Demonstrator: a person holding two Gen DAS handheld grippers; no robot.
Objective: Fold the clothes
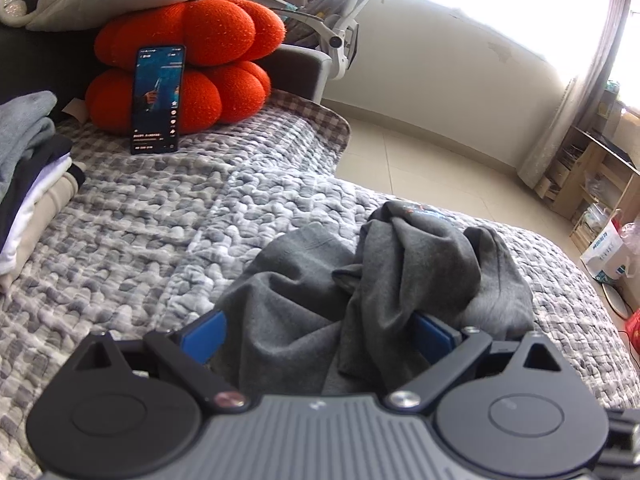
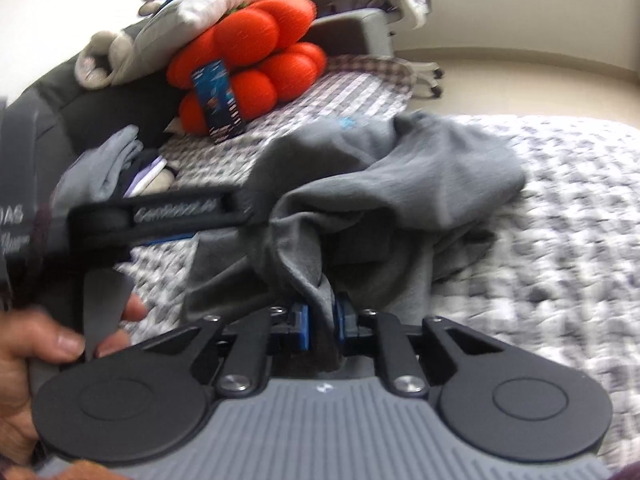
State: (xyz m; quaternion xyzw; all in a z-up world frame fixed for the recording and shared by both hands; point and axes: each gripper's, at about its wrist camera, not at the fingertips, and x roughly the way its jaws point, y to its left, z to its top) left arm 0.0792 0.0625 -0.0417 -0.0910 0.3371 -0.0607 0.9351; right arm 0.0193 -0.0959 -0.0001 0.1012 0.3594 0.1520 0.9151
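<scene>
- Dark grey garment (image 1: 400,264), soft and crumpled, bunched in loose folds on the quilted bed.
- Small blue print (image 2: 345,122) shows near its far edge.

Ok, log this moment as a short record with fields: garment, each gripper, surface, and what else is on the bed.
garment: crumpled dark grey sweatshirt, unfolded
left gripper: jaws wide apart, cloth bunched between them
right gripper: shut on a fold of the sweatshirt
surface: grey-white quilted bedspread
stack: folded clothes pile at the left edge
props: lit smartphone leaning on orange pumpkin-shaped plush cushions
</scene>
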